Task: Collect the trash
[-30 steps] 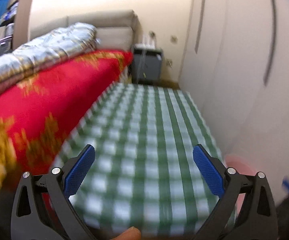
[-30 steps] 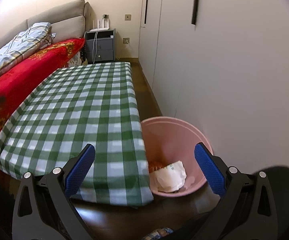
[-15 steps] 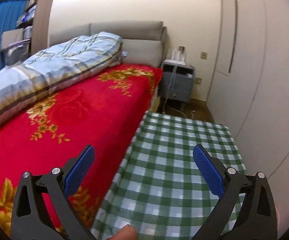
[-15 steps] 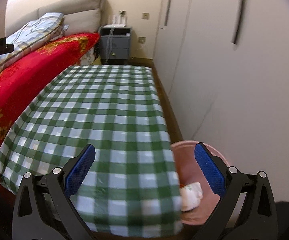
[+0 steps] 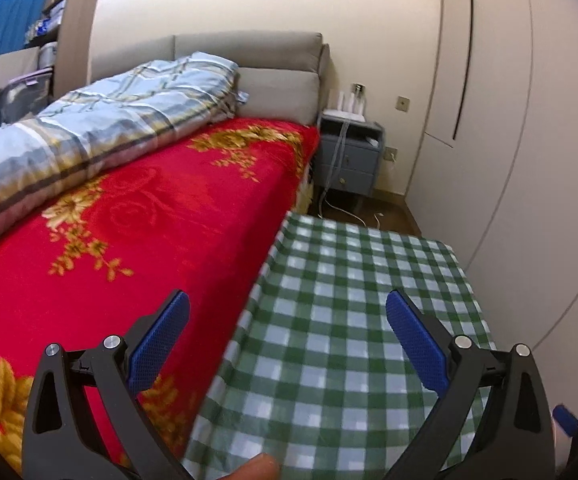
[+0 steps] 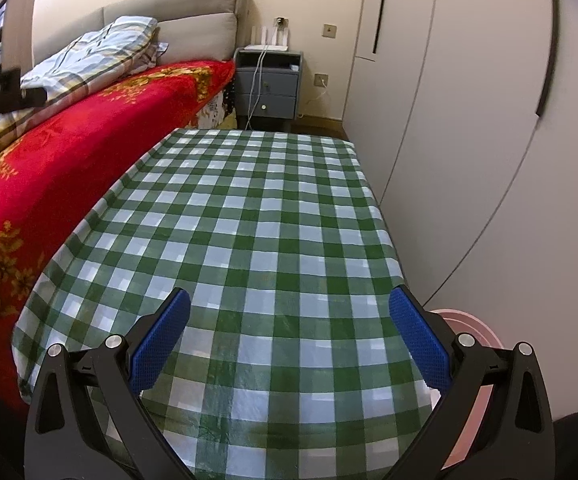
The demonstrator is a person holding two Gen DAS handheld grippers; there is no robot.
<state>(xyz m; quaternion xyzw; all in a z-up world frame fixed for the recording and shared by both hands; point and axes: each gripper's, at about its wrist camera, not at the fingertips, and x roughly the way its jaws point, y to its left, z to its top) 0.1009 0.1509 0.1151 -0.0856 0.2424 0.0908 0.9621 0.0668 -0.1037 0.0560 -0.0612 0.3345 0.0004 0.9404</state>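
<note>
So both tools are spread wide with nothing in them right now. The left tool [image 5: 287,336] is pointed up over the seam between the red bed [image 5: 137,232] and the green checked table [image 5: 353,304], and the right tool [image 6: 289,330] hangs above the near end of that same table [image 6: 257,216]. Thing is, I can't spot any trash on the tablecloth or the blanket in either view. The only task thing showing is the pink bin [image 6: 473,320], tucked on the floor just past the table's right corner by the wardrobe, mostly hidden behind the right tool's finger.

What could go wrong imo: nothing's lined up between the pads, so closing now just pinches air, or snags a fold of cloth and drags it. Also the left view is a bit smeared, so a small scrap on that busy floral pattern could get missed. And the bin sits so close to the table edge that a blind swing could knock it
</note>
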